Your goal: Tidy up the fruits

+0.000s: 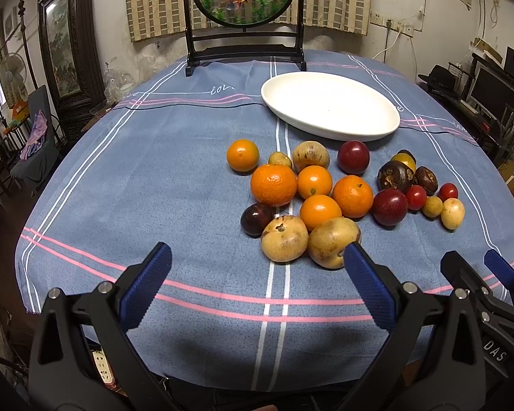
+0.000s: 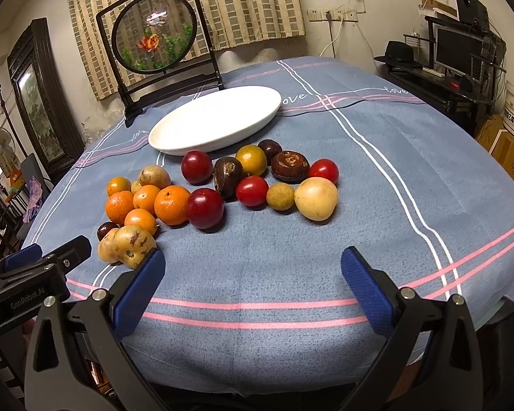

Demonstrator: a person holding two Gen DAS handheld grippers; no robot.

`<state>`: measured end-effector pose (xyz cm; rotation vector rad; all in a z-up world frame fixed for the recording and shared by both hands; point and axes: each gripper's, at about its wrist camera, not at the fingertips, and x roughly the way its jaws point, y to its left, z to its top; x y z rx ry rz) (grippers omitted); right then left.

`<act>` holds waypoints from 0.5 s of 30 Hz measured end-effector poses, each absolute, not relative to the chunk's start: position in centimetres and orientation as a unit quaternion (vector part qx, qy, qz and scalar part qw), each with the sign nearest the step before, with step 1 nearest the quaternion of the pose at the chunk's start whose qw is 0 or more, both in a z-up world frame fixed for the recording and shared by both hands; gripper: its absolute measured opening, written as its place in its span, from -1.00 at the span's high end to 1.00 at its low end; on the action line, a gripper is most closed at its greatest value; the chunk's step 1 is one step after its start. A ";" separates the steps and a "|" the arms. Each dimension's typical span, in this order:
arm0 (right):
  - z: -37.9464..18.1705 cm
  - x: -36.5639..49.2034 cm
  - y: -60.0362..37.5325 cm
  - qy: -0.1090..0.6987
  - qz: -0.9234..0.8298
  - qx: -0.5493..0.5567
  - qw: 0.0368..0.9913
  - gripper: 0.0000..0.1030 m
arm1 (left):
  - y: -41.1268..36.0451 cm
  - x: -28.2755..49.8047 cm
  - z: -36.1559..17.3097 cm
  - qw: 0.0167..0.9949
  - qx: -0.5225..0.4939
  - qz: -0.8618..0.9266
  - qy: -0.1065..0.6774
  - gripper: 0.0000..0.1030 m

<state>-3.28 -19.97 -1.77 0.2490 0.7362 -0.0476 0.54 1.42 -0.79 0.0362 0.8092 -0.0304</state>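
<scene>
White plate (image 1: 329,102), bare, at far desk (image 1: 154,178), ready to receive; fruits (image 1: 311,191) heaped just in front. Left tongs (image 1: 257,263) and right tongs (image 2: 253,267) released, empty, near edge.

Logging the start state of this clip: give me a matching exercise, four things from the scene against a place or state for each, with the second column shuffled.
Things:
1. white oval plate
2. left gripper
3. goldfish screen
4. pale yellow potato

Places or states:
A. stands at the far edge of the table, behind the plate
B. open, holding nothing, at the near edge
C. holds nothing, beyond the fruit pile
D. at the right end of the pile, beside a small brownish-yellow fruit

Pairs: 1-C, 2-B, 3-A, 4-D
</scene>
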 end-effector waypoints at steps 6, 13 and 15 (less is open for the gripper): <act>-1.8 -3.3 -20.0 0.361 -0.022 0.122 0.924 -0.97 | 1.3 0.5 -1.0 0.918 0.019 -0.014 0.396 -0.96; -2.0 -3.2 -20.1 0.363 -0.021 0.123 0.923 -0.97 | 1.3 0.5 -1.1 0.916 0.021 -0.016 0.399 -0.96; -2.0 -3.2 -20.3 0.364 -0.023 0.123 0.923 -0.97 | 1.4 0.7 -1.3 0.915 0.026 -0.017 0.402 -0.96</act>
